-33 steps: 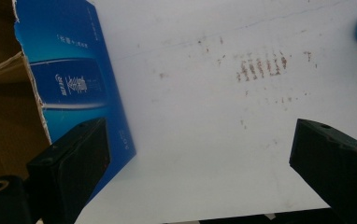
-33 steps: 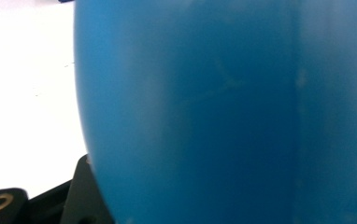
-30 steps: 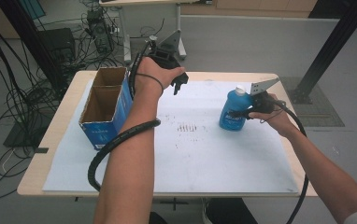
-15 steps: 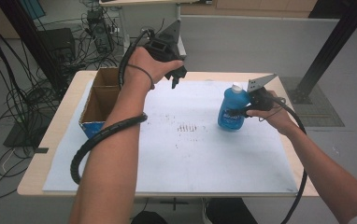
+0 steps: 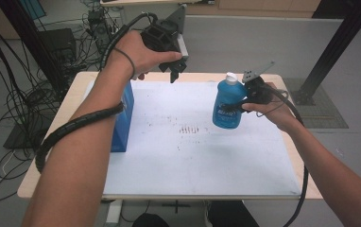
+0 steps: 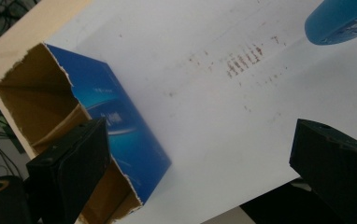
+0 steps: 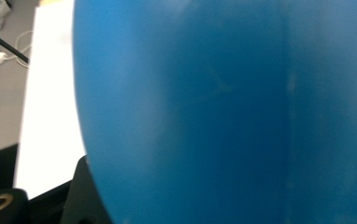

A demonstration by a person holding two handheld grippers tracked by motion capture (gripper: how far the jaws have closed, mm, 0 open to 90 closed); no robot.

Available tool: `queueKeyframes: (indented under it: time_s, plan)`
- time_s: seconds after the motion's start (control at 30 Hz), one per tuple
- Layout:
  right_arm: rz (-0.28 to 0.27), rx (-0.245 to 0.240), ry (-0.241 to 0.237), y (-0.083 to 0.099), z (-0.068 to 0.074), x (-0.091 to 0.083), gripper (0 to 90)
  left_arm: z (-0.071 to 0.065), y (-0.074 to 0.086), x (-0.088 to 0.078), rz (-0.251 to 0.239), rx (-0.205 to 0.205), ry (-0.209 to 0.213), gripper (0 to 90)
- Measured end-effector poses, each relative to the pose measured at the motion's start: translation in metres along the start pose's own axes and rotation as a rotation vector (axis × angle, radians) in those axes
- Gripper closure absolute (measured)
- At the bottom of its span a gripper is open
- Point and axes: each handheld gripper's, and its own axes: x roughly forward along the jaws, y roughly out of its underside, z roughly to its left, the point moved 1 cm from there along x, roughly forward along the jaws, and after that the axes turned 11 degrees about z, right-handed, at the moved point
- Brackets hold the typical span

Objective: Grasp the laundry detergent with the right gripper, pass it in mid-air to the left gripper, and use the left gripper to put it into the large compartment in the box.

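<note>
Between the right tongs [image 5: 241, 100], clamped, hangs the blue bottle [image 5: 227, 102] (left tongs [image 5: 177, 71] apart, empty).

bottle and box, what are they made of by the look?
Bottle: probably plastic, blue and smooth with a soft sheen, white cap, printed label; the right gripper view shows a faint seam line on its wall. Box: cardboard, glossy blue print outside, raw brown inside, with ragged torn top edges in the left gripper view.

bottle [image 5: 227, 104] lifted, both tools raised
</note>
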Motion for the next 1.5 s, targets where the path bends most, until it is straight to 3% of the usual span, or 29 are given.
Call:
queueKeyframes:
  time_s: [0.03, 0.07, 0.13, 0.17, 0.23, 0.3, 0.43, 0.6, 1.0, 1.1, 1.23, 1.3, 1.37, 1.5]
  plan:
    - [0.002, -0.005, -0.011, -0.01, 0.007, 0.0, 44.0, 0.0, 0.002, -0.004, -0.009, 0.038, 0.005, 5.8]
    - [0.001, -0.011, -0.013, -0.015, 0.011, 0.0, 44.0, 0.0, 0.002, -0.004, -0.009, 0.038, 0.005, 5.8]
    - [-0.006, -0.025, -0.023, -0.026, 0.017, 0.001, 44.0, 0.0, 0.004, -0.01, -0.016, 0.096, -0.029, 5.8]
    - [-0.006, -0.025, -0.023, -0.026, 0.017, 0.001, 44.0, 0.0, 0.004, -0.01, -0.016, 0.096, -0.029, 5.8]
    - [-0.019, -0.043, -0.042, -0.037, 0.023, 0.004, 44.0, -0.001, 0.005, -0.015, -0.027, 0.134, -0.035, 5.8]
    - [-0.032, -0.058, -0.087, -0.054, 0.031, 0.01, 44.0, -0.001, 0.009, -0.021, -0.059, 0.183, -0.022, 6.1]
    - [-0.028, -0.103, -0.119, -0.073, 0.039, 0.023, 44.0, 0.0, 0.013, -0.021, -0.054, 0.232, -0.015, 6.1]
    - [-0.015, -0.146, -0.17, -0.091, 0.049, 0.045, 44.0, 0.004, 0.015, -0.019, -0.046, 0.264, -0.007, 6.2]
    - [0.012, -0.214, -0.228, -0.12, 0.063, 0.086, 43.9, 0.005, 0.022, -0.01, 0.003, 0.366, 0.009, 6.5]
    - [0.006, -0.23, -0.24, -0.125, 0.067, 0.092, 43.8, 0.004, 0.025, -0.007, 0.017, 0.393, 0.007, 6.4]
    - [0.0, -0.25, -0.245, -0.131, 0.071, 0.096, 43.8, 0.003, 0.026, -0.005, 0.028, 0.393, -0.005, 6.1]
    - [-0.007, -0.256, -0.248, -0.132, 0.072, 0.097, 43.8, 0.002, 0.028, -0.006, 0.028, 0.405, 0.008, 6.1]
    - [-0.012, -0.263, -0.254, -0.134, 0.074, 0.097, 43.8, 0.0, 0.029, -0.004, 0.04, 0.418, -0.006, 5.9]
    - [-0.011, -0.28, -0.254, -0.134, 0.077, 0.097, 43.7, -0.001, 0.028, -0.002, 0.035, 0.41, -0.022, 4.1]
